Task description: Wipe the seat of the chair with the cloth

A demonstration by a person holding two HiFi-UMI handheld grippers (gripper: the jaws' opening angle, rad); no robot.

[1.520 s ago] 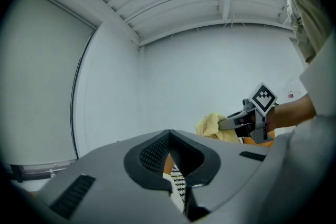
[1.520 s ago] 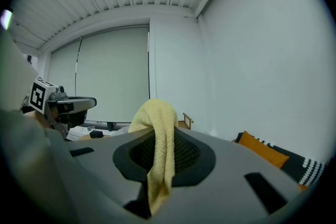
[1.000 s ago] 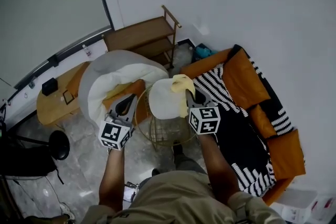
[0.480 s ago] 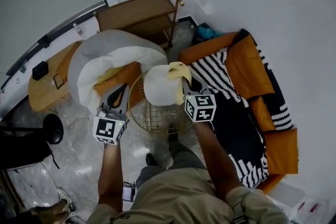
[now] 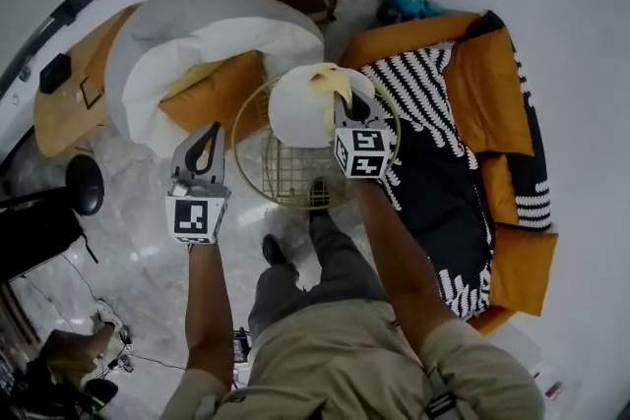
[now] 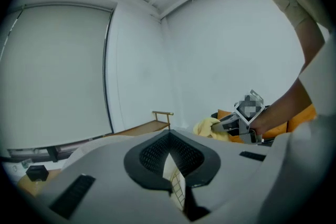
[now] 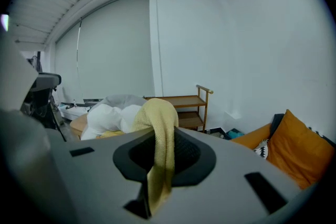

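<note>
Right gripper (image 5: 341, 101) jaws clamped on the one yellow cloth (image 5: 329, 79), held over the white seat (image 5: 293, 113) of the one wire chair (image 5: 258, 180). Left gripper (image 5: 208, 137) jaws together, empty (left of chair).

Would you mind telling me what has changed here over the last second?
The right claw, shut on the yellow cloth, has carried it from the right edge of the white seat towards its middle. The head view has also shifted forward. The left claw stays shut and empty, left of the chair; nothing was let go.
</note>
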